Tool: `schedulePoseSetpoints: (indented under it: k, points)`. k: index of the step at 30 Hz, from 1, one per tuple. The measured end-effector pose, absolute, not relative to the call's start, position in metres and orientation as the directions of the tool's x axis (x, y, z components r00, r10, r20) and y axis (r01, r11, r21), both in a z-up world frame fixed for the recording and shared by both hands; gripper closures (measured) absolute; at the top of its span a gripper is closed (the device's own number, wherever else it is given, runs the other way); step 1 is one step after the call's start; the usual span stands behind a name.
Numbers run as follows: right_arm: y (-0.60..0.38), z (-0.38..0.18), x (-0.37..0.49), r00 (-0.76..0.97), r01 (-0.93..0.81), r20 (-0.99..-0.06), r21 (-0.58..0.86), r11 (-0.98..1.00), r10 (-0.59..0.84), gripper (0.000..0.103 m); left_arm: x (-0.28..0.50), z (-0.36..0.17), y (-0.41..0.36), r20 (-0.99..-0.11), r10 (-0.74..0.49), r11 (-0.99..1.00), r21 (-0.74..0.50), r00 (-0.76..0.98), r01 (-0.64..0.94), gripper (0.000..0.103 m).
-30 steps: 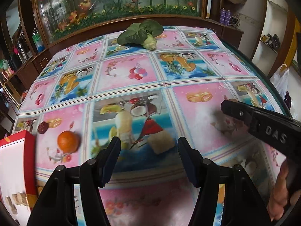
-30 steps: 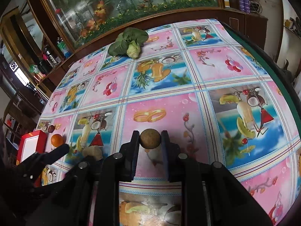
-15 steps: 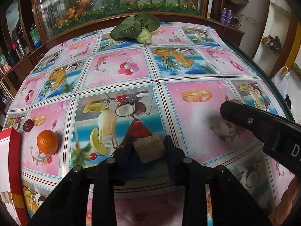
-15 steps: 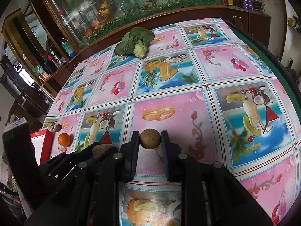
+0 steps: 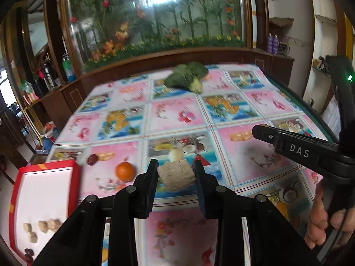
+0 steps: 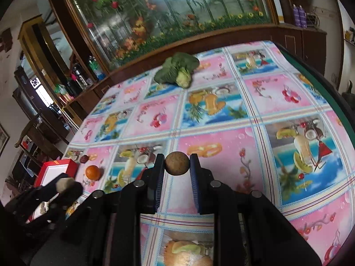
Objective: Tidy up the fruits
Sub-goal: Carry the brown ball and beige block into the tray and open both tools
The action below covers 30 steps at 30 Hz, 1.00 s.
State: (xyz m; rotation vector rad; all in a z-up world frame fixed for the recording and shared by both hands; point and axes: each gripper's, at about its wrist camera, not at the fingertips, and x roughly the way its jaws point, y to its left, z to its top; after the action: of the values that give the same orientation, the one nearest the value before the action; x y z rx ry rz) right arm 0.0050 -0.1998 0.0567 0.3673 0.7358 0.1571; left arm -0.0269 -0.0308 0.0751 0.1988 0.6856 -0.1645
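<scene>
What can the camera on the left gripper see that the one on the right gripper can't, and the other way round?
Only the left wrist view shows the inside of the red box, with small tan pieces lying in it, the beige block gripped by the left gripper seen close up, and the person's hand on the right tool.

Only the right wrist view shows the round brown fruit pinched in the right gripper.

Both show the fruit-print tablecloth, the orange, the dark red fruit and the leafy greens.
</scene>
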Motion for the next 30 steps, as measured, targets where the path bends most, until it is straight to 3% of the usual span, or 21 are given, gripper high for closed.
schedulePoseSetpoints:
  k: [6,12,30]
  points:
    - [-0.187,0.067,-0.007,0.797,-0.057,-0.552,0.336,0.940,0.245,0.078,-0.053,0.099,0.001,-0.572,-0.053,0.975,0.147,0.819,0.165,0.072]
    - [-0.168,0.059,-0.006,0.772,-0.069,-0.581,0.325,0.943,0.257,0.078,-0.068,0.110,0.036,-0.537,-0.030,0.984,0.131,0.843,0.118,0.072]
    - [-0.015,0.071,-0.030,0.642,-0.330,-0.553,0.425,0.843,0.530,0.078,-0.077,0.097,0.138,-0.544,0.084,0.995,0.084,0.835,-0.046,0.072]
